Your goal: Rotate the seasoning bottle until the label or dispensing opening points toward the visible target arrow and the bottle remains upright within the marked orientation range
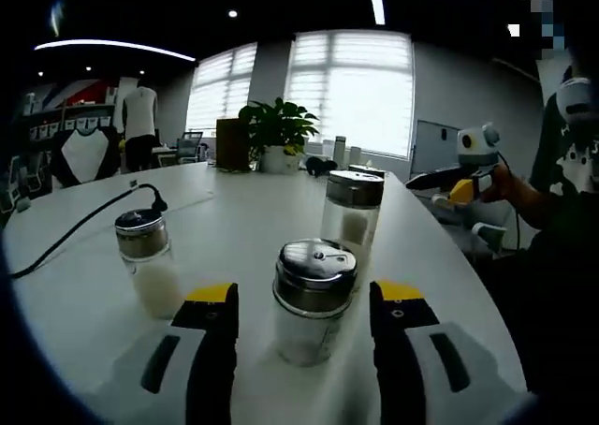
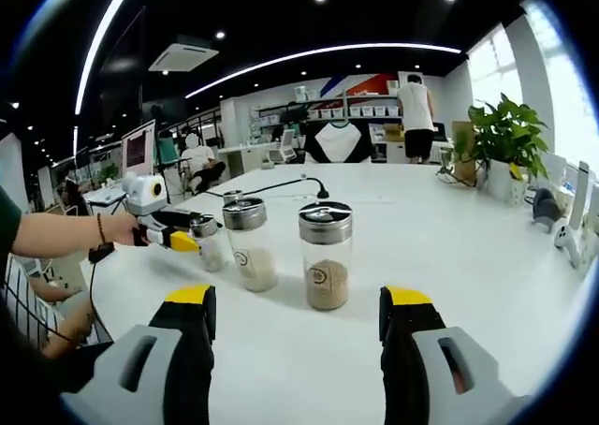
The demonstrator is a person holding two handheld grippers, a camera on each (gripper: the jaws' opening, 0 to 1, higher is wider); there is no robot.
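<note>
- Left gripper view, foreground: the left claw (image 1: 304, 327) is spread wide, its yellow-tipped jaws standing to either side of the nearest seasoning bottle (image 1: 311, 300) without visibly touching it.
- That seasoning bottle stands upright on the white bench (image 1: 243, 219); its metal shaker lid faces the camera and white grains fill its lower part.
- To the left of it, a second bottle (image 1: 149, 261) with white contents stands upright, apart from the first.
- Just behind the nearest bottle, a taller bottle (image 1: 352, 217) with a dark metal lid stands upright.
- Middle distance: a black cable (image 1: 84, 221) curves across the bench from its left edge.
- At the right edge of the same view, the right claw (image 1: 440, 179) is held above the bench edge by a hand (image 1: 501, 183); from here its jaws look spread.
- Far end of the bench: a potted plant (image 1: 278, 130) stands before bright windows (image 1: 351, 88).
- Right gripper view, foreground: the right claw (image 2: 298, 327) is spread, its jaws gripping nothing; bare bench lies between them.
- Beyond its jaws, the tall bottle with brownish grains (image 2: 326, 255) stands nearest, and another with white contents (image 2: 247, 243) to its left.
- Further left, the left claw (image 2: 192, 236), held in a hand (image 2: 120, 228), reaches about the seasoning bottle (image 2: 210, 247).
- Background: a person (image 2: 415, 116) stands by shelves.
</note>
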